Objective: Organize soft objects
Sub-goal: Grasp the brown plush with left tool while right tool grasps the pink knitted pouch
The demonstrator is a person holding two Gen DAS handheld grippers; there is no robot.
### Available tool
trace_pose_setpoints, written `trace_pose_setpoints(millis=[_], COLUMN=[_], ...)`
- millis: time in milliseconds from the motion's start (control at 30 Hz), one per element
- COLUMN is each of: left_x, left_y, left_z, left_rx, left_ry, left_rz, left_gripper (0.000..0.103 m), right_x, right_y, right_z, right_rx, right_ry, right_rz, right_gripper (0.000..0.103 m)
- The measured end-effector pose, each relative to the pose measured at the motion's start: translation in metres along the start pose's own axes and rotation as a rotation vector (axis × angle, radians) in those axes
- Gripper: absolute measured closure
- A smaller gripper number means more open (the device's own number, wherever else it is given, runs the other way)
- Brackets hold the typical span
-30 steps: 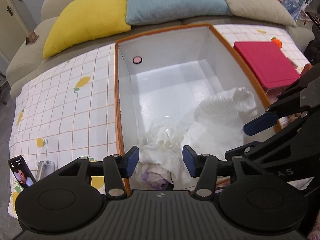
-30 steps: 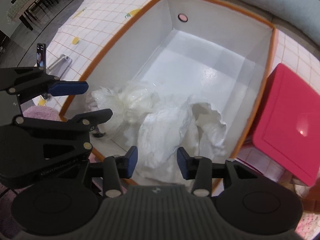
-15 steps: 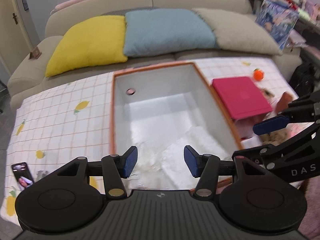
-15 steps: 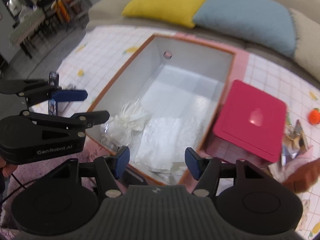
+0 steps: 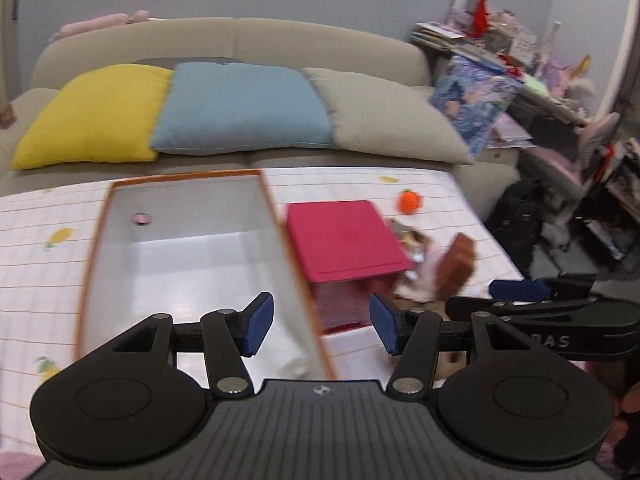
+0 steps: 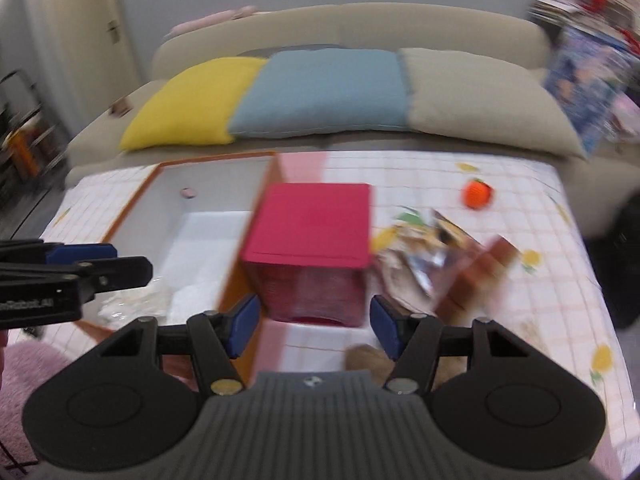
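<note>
Your left gripper (image 5: 318, 330) hangs over the near right rim of the white box (image 5: 120, 264); its jaws are opening and nothing sits between the pads. Your right gripper (image 6: 314, 330) is spread apart and empty too, hovering in front of the red box (image 6: 316, 220), which stands just right of the white box. The soft white pieces (image 6: 136, 300) lie crumpled in the near end of the white box; the far end of its floor is bare. Right of the red box lies a blurred heap of wrappers (image 6: 424, 248) with a brown item (image 6: 480, 272) on its right edge; what they are you cannot tell. An orange ball (image 6: 477, 194) rests beyond them, well away from the red box, on the checked cloth (image 6: 560, 300).
</note>
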State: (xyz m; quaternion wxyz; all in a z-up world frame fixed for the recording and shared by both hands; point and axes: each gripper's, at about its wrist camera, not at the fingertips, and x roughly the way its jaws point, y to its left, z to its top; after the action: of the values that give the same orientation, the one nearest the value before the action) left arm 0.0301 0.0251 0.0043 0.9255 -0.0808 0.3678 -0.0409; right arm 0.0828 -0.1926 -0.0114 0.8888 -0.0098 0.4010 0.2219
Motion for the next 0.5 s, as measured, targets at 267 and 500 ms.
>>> trace_pose_setpoints(millis=[267,500], left_x=[0.030,0.059], left_y=[-0.036,-0.061], left_z=[-0.011,-0.023], left_rx=[0.024,0.050], left_ry=[0.062,0.121], left_rz=[-0.109,-0.155], left_gripper=[0.036,0.036], right_x=[-0.009,0.000], right_y=[-0.045,-0.089], right_z=[-0.029,-0.048], right_rx=[0.106,0.171], right_ry=[0.008,0.096], right_rz=[-0.137,-0.248], right_gripper=[0.043,0.043])
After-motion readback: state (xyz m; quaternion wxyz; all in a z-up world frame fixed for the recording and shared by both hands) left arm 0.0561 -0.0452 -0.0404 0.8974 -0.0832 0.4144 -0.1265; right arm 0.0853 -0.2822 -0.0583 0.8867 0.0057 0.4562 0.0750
